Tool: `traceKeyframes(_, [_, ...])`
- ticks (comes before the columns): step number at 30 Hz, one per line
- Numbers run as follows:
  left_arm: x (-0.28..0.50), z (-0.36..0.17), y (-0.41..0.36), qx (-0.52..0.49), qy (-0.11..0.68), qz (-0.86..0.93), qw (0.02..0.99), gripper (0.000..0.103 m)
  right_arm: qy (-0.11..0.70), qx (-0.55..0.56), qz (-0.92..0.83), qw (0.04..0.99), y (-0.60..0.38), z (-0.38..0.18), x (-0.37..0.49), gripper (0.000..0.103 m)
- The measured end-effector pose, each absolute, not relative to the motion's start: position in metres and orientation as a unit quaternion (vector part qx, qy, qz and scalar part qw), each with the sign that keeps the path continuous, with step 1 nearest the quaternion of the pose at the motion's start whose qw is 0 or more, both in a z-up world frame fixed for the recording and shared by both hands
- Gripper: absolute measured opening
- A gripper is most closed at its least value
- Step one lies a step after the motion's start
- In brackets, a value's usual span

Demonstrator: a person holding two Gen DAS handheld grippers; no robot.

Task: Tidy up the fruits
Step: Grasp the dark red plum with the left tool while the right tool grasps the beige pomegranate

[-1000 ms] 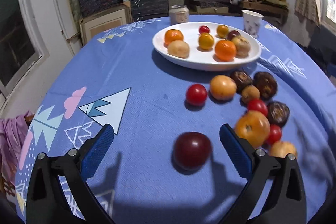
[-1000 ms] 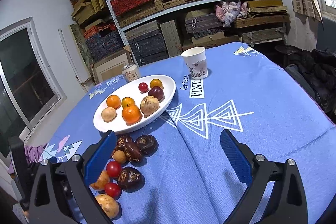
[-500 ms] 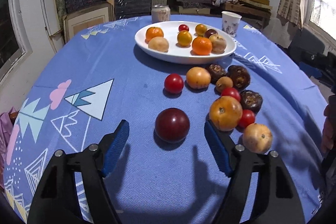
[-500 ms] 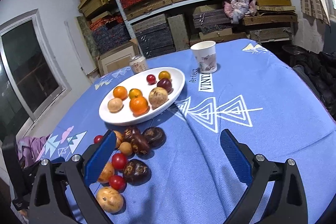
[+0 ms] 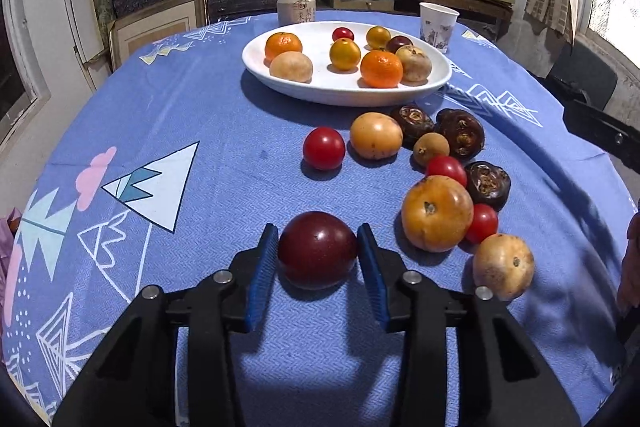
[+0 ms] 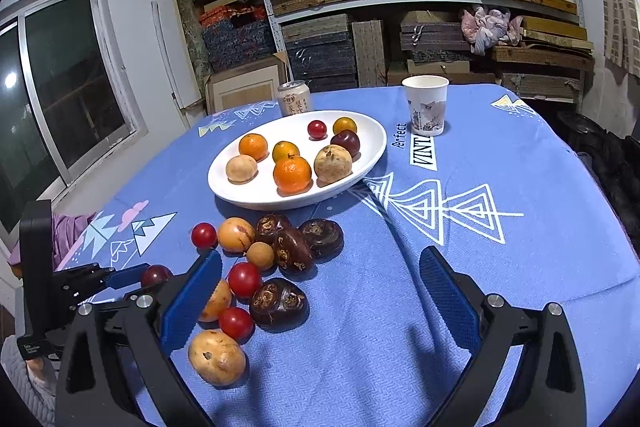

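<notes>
On the blue patterned tablecloth (image 5: 224, 131), which covers the whole table, a white oval plate (image 5: 320, 91) lies toward the far side and holds eight fruits, among them two oranges, a tan round fruit and a small red tomato. Behind the plate stand a drink can (image 5: 296, 7) and, to its right, a paper cup (image 5: 438, 26). The left gripper (image 5: 318, 250) is closed around a dark red plum (image 5: 317, 249), its blue pads touching the fruit on both sides while the plum rests on the cloth near the table's front edge. The right gripper (image 6: 320, 291) hovers with its jaws spread wide and nothing between them, above bare cloth just right of the loose fruit. That loose group lies between the plate and the plum: a large orange-yellow fruit (image 5: 437, 213), a pale tan fruit (image 5: 503, 265) nearest the front, a yellow round fruit (image 5: 376, 135), three dark brown wrinkled fruits (image 5: 460, 133), a small tan fruit (image 5: 431, 149), and the smallest items, three red cherry tomatoes (image 5: 323, 148), one apart at the left of the group and two tucked against the large orange-yellow fruit.
</notes>
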State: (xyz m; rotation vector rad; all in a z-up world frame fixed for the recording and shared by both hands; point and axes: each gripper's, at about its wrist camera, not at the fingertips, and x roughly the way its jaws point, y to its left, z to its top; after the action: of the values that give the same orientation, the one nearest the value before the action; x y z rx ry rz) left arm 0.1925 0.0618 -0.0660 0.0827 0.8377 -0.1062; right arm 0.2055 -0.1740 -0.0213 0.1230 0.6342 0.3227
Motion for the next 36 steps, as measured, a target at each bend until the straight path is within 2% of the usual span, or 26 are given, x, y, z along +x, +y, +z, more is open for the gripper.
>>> traceKeyframes(7, [0.190, -0.058, 0.079, 0.020, 0.388, -0.015, 0.921, 0.039, 0.329, 0.028, 0.196, 0.923, -0.156, -0.026, 0.189, 0.100])
traceKeyframes(12, [0.191, -0.055, 0.088, 0.006, 0.385, 0.003, 0.923, 0.039, 0.345, -0.051, 0.225, 0.910, -0.126, -0.040, 0.159, 0.097])
traceKeyframes(16, [0.190, -0.055, 0.083, 0.018, 0.382, 0.001, 0.924, 0.039, 0.361, -0.098, 0.231, 0.898, -0.105, -0.051, 0.155, 0.085])
traceKeyframes(21, [0.188, -0.056, 0.082, 0.020, 0.383, 0.000, 0.923, 0.039, 0.376, -0.088, 0.236, 0.892, -0.102, -0.055, 0.158, 0.075])
traceKeyframes(25, [0.187, -0.055, 0.079, 0.025, 0.382, -0.002, 0.924, 0.040, 0.391, -0.096, 0.246, 0.882, -0.095, -0.061, 0.161, 0.060])
traceKeyframes(28, [0.187, -0.056, 0.079, 0.026, 0.386, -0.003, 0.922, 0.040, 0.392, -0.095, 0.253, 0.879, -0.092, -0.062, 0.161, 0.057])
traceKeyframes(33, [0.188, -0.060, 0.076, 0.032, 0.393, -0.005, 0.919, 0.040, 0.403, -0.091, 0.262, 0.872, -0.087, -0.065, 0.165, 0.044])
traceKeyframes(36, [0.189, -0.062, 0.075, 0.035, 0.400, -0.006, 0.916, 0.040, 0.403, -0.094, 0.261, 0.872, -0.084, -0.065, 0.166, 0.044])
